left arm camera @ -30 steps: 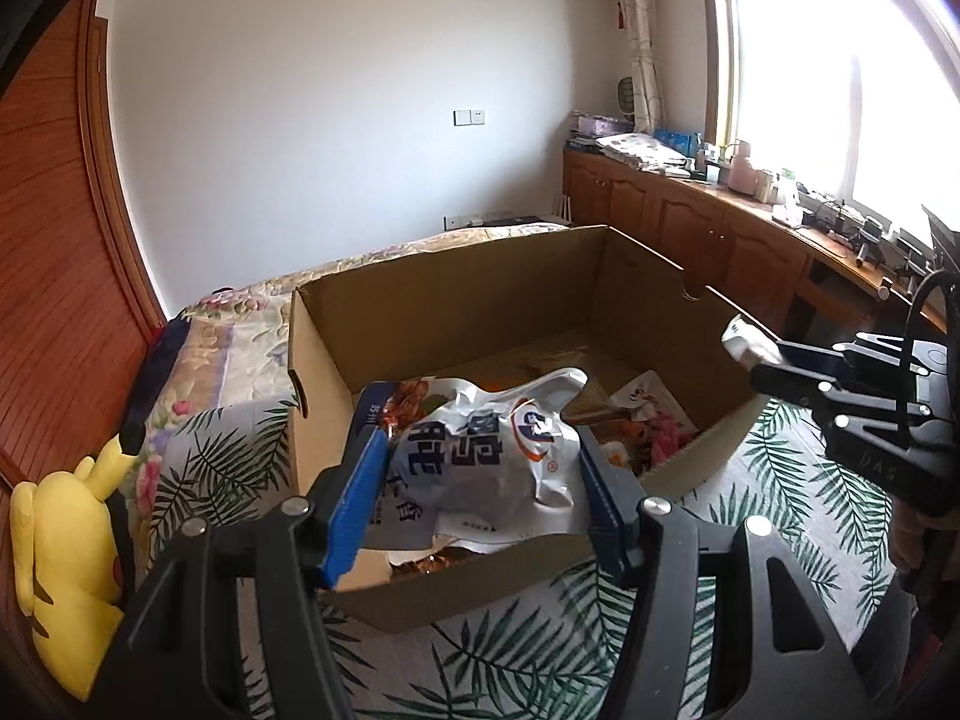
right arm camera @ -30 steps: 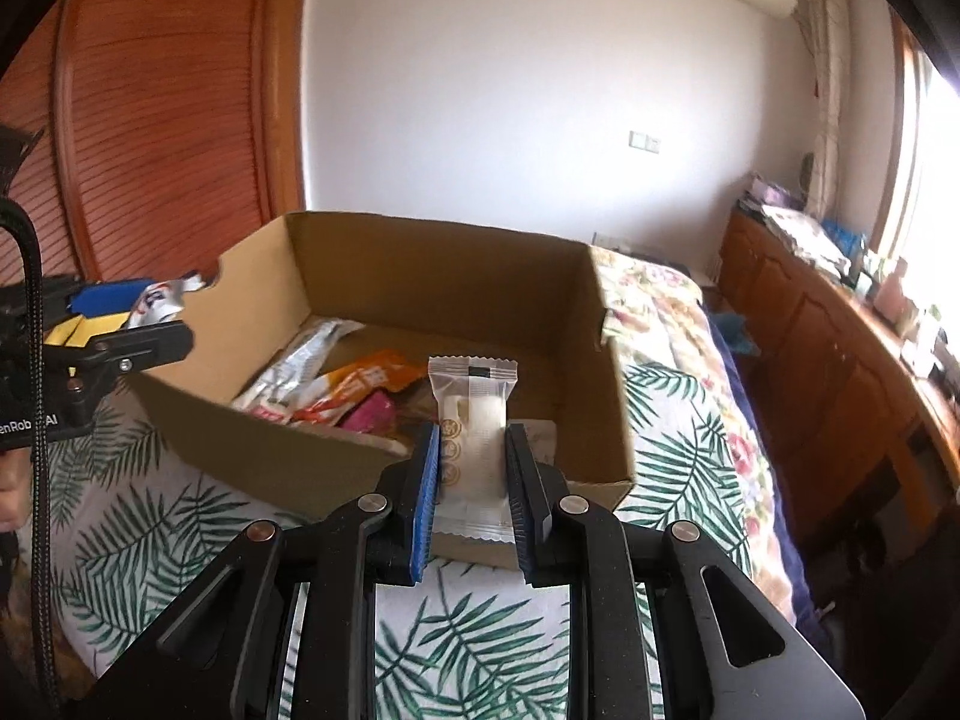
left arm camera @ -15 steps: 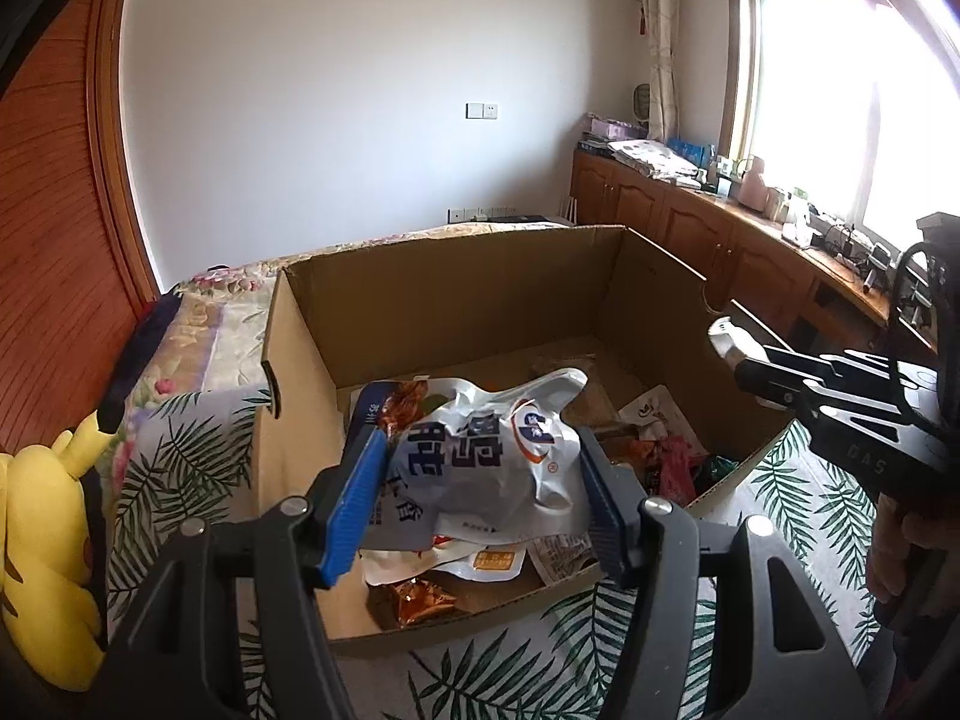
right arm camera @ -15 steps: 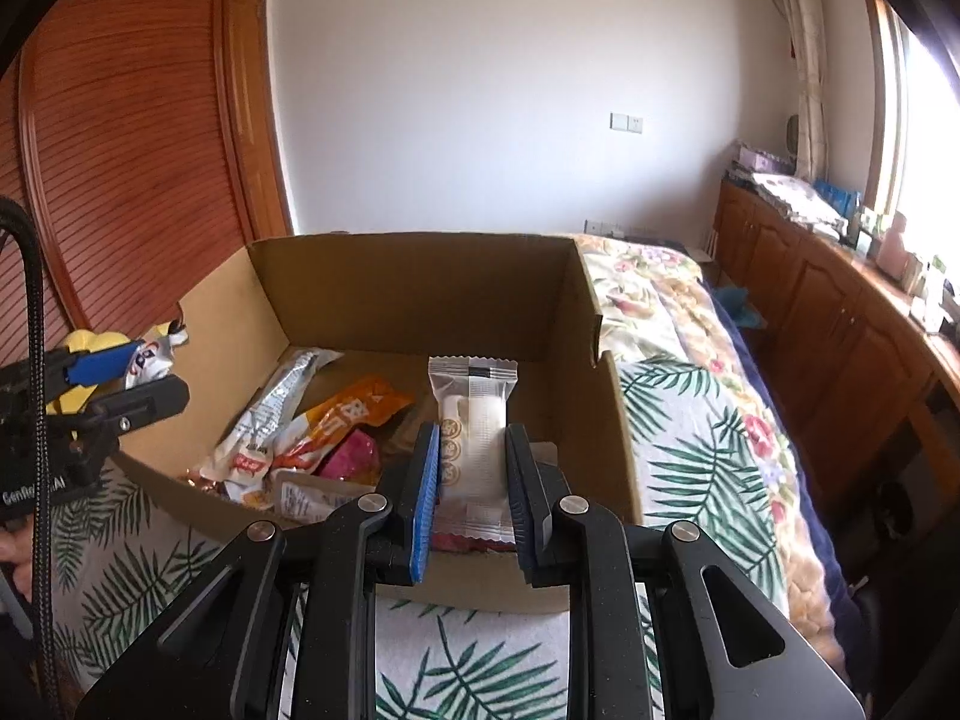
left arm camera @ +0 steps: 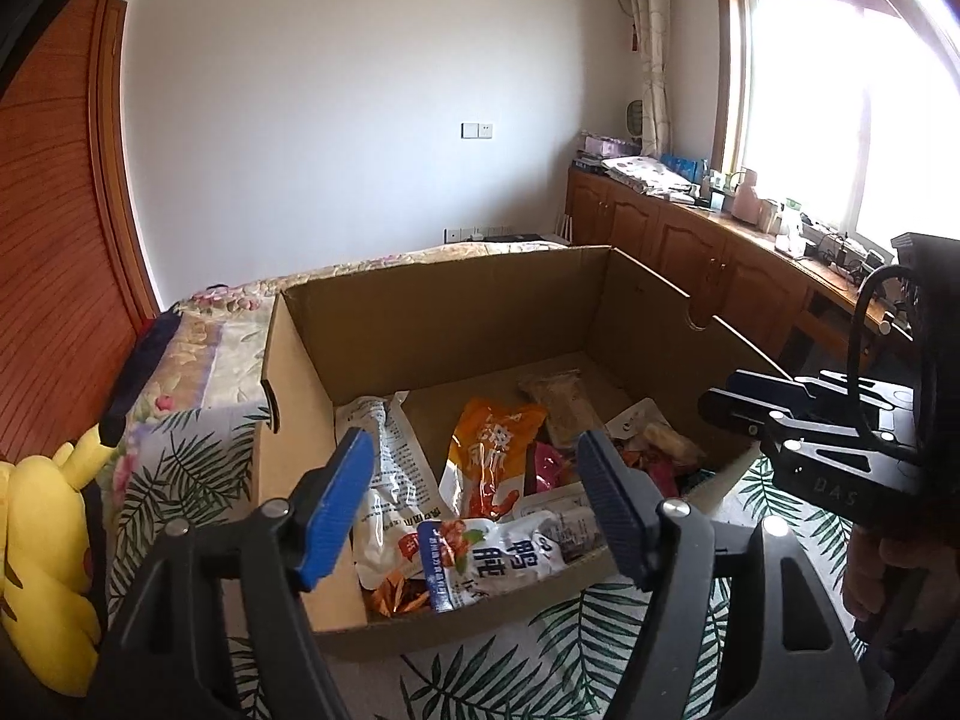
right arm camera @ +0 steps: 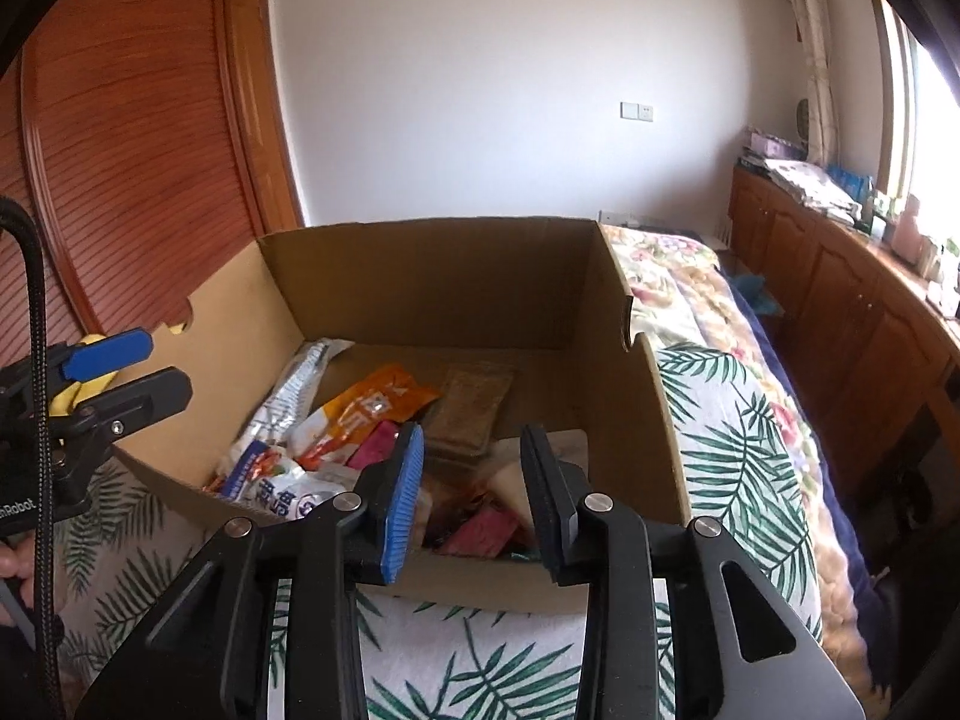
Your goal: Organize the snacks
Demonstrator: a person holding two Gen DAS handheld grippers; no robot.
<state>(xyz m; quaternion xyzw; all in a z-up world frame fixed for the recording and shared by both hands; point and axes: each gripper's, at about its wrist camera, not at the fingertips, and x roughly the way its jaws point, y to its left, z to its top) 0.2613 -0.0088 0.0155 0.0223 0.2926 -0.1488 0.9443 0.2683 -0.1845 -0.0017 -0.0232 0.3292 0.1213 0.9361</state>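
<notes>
An open cardboard box [left arm camera: 456,324] [right arm camera: 432,288] sits on the leaf-print bed and holds several snack packets. My left gripper [left arm camera: 477,468] is open and empty above the box's near left corner. Below it lies the white and blue packet [left arm camera: 498,558], also seen in the right wrist view [right arm camera: 270,483]. An orange packet [left arm camera: 489,450] [right arm camera: 366,405] and a long white packet [left arm camera: 390,480] lie beside it. My right gripper [right arm camera: 471,474] is open and empty over the box's near right corner. The small white packet it held is not clearly visible among the snacks below.
A yellow plush toy [left arm camera: 42,546] lies left of the box. Leaf-print bedding [right arm camera: 738,420] surrounds the box. Wooden cabinets [left arm camera: 690,252] run along the window wall at right. A wood-panelled wall [right arm camera: 120,150] stands at left.
Both grippers opened. The white and blue packet dropped from the left gripper into the box. The small white packet left the right gripper. Both grippers moved closer over the box.
</notes>
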